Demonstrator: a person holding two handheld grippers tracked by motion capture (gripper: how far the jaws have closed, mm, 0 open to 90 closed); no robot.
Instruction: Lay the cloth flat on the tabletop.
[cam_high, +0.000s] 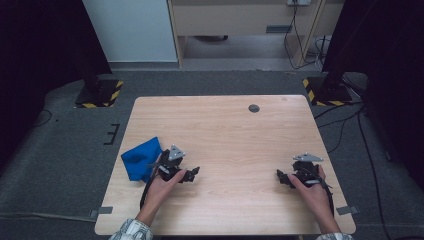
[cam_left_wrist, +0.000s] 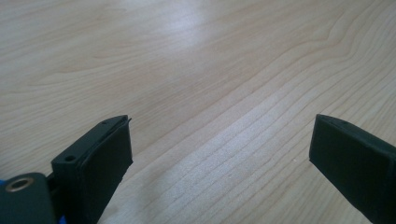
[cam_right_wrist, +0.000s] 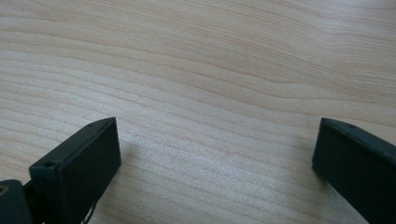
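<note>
A crumpled blue cloth (cam_high: 142, 158) lies near the left edge of the wooden table (cam_high: 225, 130). Just right of it rests my left gripper (cam_high: 192, 174), held by a hand, jaws pointing right toward the table's middle. In the left gripper view the left gripper (cam_left_wrist: 219, 149) stands open, only bare wood between its black pads. My right gripper (cam_high: 281, 177) rests low near the right edge, jaws pointing left. In the right gripper view the right gripper (cam_right_wrist: 217, 154) is open too, with nothing but table between the pads.
A small dark round grommet (cam_high: 254, 108) sits in the tabletop near the far edge. Black stands with yellow-striped bases (cam_high: 98, 93) flank the far corners, and cables run on the grey floor at the right.
</note>
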